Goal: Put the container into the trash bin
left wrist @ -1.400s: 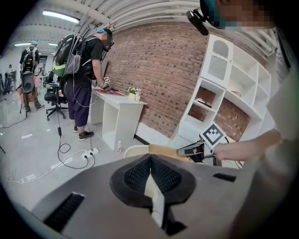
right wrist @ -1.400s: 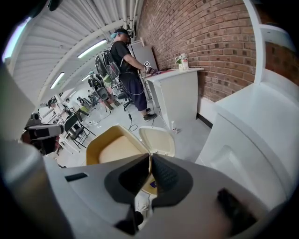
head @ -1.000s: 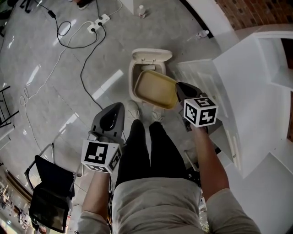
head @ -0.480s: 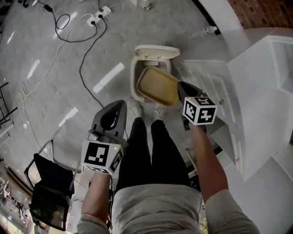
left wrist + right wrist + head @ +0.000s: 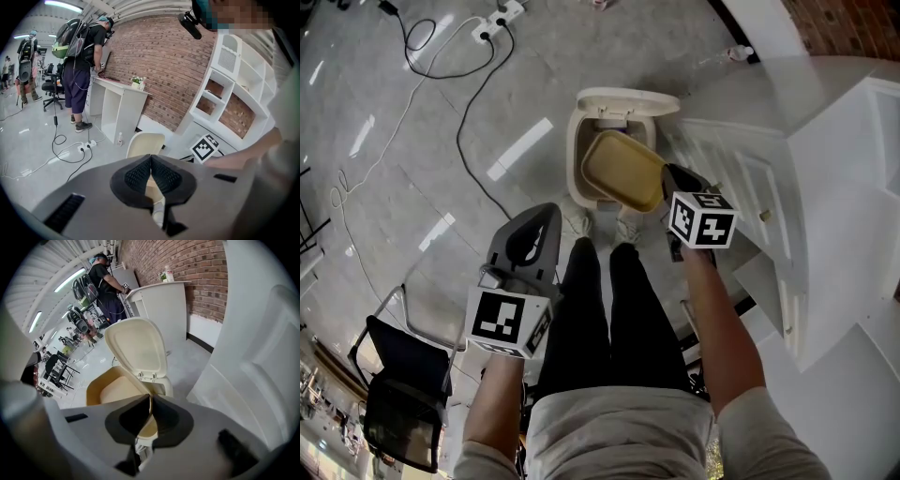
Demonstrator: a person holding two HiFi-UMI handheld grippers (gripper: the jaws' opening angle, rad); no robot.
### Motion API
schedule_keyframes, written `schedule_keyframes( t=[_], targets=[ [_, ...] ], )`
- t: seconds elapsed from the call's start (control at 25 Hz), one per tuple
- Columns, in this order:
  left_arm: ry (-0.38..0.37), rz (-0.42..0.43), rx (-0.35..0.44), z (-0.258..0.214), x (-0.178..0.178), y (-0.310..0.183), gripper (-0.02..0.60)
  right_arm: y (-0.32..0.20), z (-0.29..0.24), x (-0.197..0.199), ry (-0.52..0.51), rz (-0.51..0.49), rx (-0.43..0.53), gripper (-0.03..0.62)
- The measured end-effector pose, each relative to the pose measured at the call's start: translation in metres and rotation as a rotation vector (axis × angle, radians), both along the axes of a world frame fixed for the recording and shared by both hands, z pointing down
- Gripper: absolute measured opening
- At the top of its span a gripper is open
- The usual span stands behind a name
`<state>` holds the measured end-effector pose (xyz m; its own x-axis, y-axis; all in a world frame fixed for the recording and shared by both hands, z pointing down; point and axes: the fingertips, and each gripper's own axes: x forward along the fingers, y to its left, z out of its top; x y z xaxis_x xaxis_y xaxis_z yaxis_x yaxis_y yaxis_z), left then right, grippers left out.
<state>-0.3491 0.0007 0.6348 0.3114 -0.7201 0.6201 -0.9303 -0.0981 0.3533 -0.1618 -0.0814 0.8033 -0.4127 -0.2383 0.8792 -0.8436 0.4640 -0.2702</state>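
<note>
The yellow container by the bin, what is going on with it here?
A person holds a gripper in each hand. The right gripper is shut on the rim of the yellow container and holds it tilted over the trash bin, whose lid stands open. It is not yet inside. The left gripper is shut on nothing, low by the person's legs.

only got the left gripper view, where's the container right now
Observer: The right gripper is shut on the container's rim.
Operator: is it over the bin
Observer: In the head view it hangs tilted over the bin's opening.
Operator: anything in it
Observer: Nothing shows inside it in the right gripper view.
</note>
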Motion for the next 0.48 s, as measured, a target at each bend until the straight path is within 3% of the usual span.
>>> schedule_keyframes(
  t=[0.48],
  targets=[
    [0.013, 0.045, -0.049, 0.035, -0.001, 0.001, 0.015, 0.012, 0.058, 0.006, 0.069, 0.079, -0.086, 0.04]
  ],
)
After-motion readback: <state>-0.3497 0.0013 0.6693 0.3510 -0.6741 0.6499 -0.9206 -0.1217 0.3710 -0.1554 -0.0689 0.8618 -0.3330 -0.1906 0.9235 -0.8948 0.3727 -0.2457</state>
